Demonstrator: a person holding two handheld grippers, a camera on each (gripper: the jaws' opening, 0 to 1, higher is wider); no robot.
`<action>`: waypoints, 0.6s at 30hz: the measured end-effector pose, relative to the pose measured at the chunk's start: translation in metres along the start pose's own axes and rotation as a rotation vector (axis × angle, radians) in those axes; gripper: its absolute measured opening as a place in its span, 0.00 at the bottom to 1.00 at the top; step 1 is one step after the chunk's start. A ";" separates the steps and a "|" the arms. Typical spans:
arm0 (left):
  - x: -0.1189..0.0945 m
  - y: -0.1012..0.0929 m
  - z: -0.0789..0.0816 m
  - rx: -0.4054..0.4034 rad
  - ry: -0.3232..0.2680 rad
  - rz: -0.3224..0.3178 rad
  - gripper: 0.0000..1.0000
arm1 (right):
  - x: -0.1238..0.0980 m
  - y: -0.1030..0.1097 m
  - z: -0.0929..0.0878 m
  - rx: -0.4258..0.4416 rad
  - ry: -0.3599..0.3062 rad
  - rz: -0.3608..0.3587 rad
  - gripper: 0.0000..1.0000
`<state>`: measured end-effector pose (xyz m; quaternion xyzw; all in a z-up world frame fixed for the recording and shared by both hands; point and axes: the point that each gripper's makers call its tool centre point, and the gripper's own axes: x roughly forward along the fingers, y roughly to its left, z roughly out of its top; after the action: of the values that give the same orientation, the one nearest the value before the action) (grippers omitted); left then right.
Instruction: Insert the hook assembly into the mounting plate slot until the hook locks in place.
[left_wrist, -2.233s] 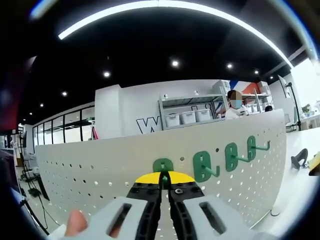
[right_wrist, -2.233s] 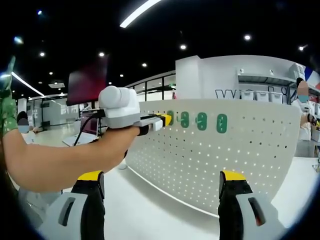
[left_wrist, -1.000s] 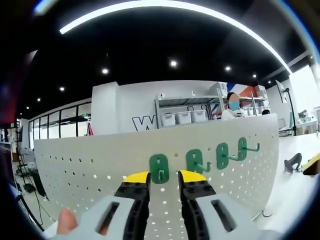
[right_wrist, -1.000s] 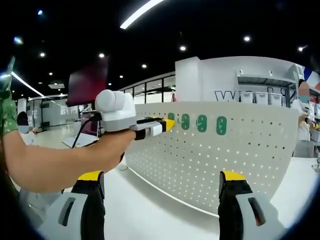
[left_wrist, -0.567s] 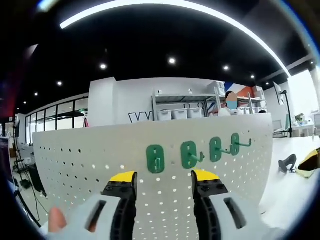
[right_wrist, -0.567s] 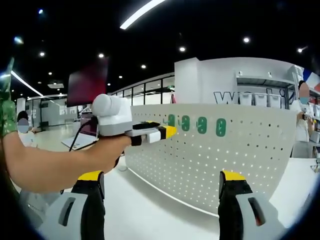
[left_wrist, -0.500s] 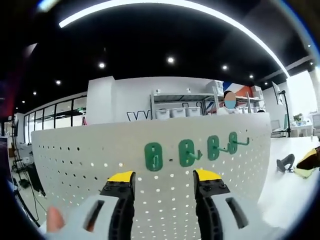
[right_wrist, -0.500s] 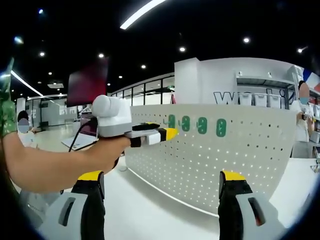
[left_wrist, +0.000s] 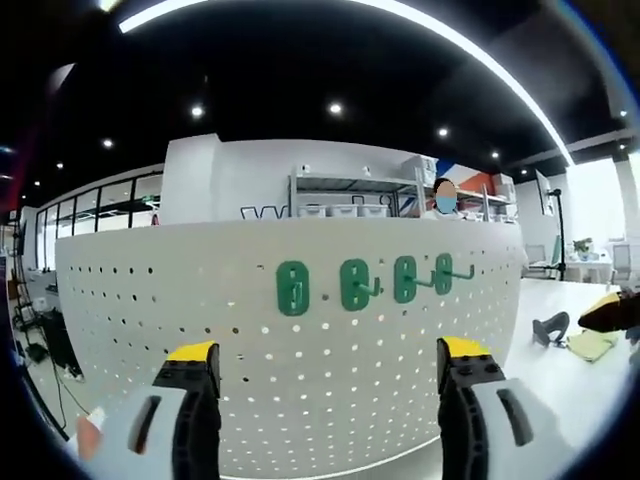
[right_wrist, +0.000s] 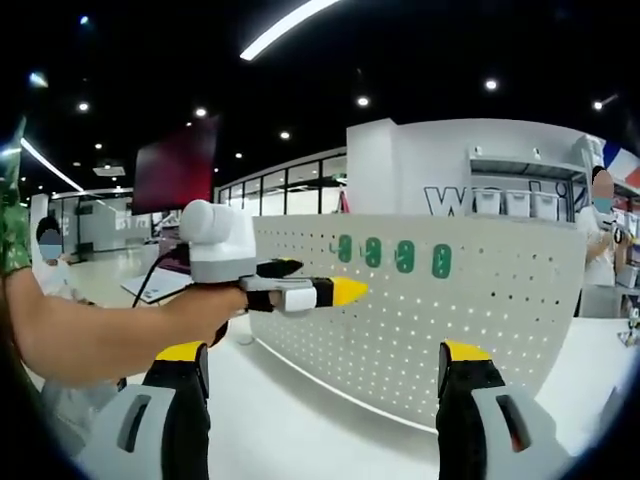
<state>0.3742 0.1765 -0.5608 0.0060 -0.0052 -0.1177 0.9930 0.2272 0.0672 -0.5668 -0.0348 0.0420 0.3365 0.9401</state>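
Now four green hooks (left_wrist: 292, 288) sit in a row high on the white pegboard (left_wrist: 330, 390), standing on a white worktop (right_wrist: 300, 420). Left gripper (left_wrist: 330, 365) and right gripper (right_wrist: 325, 365) jaws released, empty. Dark ceiling, spotlights, shelving behind.

Pegboard (left_wrist: 300, 380) bottom edge cut off behind the left gripper (left_wrist: 330, 400) jaws; lettering on the far wall (right_wrist: 470, 200) half hidden by the board top; hooks (right_wrist: 390, 254) too small (right gripper view) to tell prongs.
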 end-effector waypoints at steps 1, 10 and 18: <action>-0.003 0.000 0.001 -0.006 -0.002 0.000 1.00 | -0.001 0.000 0.000 -0.001 0.000 -0.002 0.97; -0.022 0.003 -0.003 -0.001 0.021 -0.011 1.00 | -0.009 0.009 0.005 -0.001 -0.010 -0.021 0.97; -0.050 0.005 -0.004 0.009 0.027 -0.034 1.00 | -0.020 0.017 0.004 0.004 -0.009 -0.050 0.97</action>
<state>0.3273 0.1931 -0.5648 0.0121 0.0076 -0.1345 0.9908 0.2011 0.0683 -0.5618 -0.0324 0.0376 0.3130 0.9485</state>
